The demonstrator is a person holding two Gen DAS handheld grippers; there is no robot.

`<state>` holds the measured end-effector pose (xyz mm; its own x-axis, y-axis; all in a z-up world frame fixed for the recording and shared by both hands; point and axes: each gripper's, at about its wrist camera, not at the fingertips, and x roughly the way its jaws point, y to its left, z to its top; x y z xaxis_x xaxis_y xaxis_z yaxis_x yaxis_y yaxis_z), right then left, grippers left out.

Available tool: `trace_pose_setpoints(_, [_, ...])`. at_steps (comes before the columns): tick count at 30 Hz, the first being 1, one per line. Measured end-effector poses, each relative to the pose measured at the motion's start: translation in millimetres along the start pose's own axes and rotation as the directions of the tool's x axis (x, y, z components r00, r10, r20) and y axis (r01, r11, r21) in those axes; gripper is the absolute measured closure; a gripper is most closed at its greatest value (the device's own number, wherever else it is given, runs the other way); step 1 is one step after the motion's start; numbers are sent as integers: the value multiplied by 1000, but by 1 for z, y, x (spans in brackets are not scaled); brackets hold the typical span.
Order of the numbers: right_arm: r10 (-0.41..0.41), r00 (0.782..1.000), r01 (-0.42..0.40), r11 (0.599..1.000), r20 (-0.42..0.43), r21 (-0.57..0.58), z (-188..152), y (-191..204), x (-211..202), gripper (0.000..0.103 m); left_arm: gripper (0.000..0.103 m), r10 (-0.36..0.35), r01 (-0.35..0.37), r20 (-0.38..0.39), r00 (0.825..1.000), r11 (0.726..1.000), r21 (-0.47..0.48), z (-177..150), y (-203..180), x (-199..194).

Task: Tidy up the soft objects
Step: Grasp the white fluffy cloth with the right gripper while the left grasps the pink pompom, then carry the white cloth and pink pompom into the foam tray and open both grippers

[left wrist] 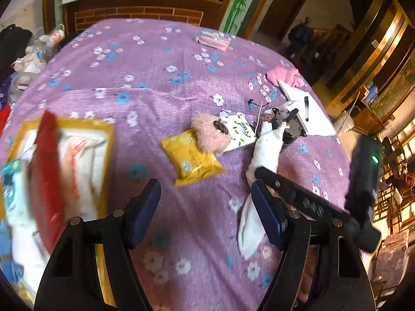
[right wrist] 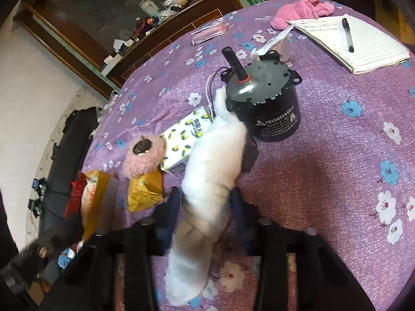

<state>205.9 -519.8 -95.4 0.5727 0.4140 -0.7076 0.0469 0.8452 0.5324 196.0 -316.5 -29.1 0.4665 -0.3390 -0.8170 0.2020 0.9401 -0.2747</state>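
White fluffy sock [left wrist: 267, 147], left wrist view: lies lengthwise on the purple flowered bedspread [left wrist: 155, 77], right of centre, its far tip against a black-and-silver motor [left wrist: 288, 124]; its near part passes under the right gripper, seen here from the side as a black bar. Left gripper [left wrist: 207, 212], near edge: fingers spread wide, nothing between the pads, bare bedspread below. Left of the sock, from near to far: yellow packet [left wrist: 194, 158], pink fuzzy round object [left wrist: 210, 134] resting partly on it, white lemon-print packet [left wrist: 238, 129]. Far left: yellow-rimmed tray [left wrist: 109, 134] holding white cloth and a red item (blurred). Far right: notebook [left wrist: 311, 108] with a pen [left wrist: 306, 107], pink fluffy cloth [left wrist: 284, 75] beyond it.

Right wrist view: right gripper [right wrist: 206, 207] at the near edge, its fingers closed in on the white fluffy sock [right wrist: 212, 171] from both sides and pinching its middle; the sock's near end trails below the fingers, its far tip touches the motor's [right wrist: 264, 103] metal top plate. The motor stands upright, shaft pointing up and to the far left. The lemon-print packet [right wrist: 181, 134] lies just left of the sock, the pink fuzzy round object [right wrist: 144, 158] left of that, the yellow packet [right wrist: 144, 191] nearer. Notebook [right wrist: 363, 44] and pen [right wrist: 347, 35] far right, pink fluffy cloth [right wrist: 301, 10] at the far edge
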Motion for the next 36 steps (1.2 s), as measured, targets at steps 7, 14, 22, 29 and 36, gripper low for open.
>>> trace_pose_setpoints(7, [39, 998, -40, 999, 51, 32, 6, -11, -15, 71, 30, 39, -38, -40, 998, 999, 38, 44, -19, 37])
trace_pose_setpoints(14, [51, 998, -53, 997, 28, 48, 5, -12, -10, 71, 49, 151, -141, -117, 981, 985, 96, 64, -27, 86])
trace_pose_setpoints(22, [52, 998, -53, 998, 22, 43, 4, -10, -10, 71, 68, 193, -155, -176, 965, 966, 209, 79, -41, 79])
trace_pose_setpoints(29, [58, 998, -59, 998, 38, 15, 2, -5, -13, 71, 69, 68, -22, -221, 973, 979, 205, 94, -39, 12])
trace_pose_setpoints(36, [76, 996, -74, 996, 54, -42, -1, 6, -16, 71, 69, -13, 21, -66, 998, 992, 128, 25, -18, -64])
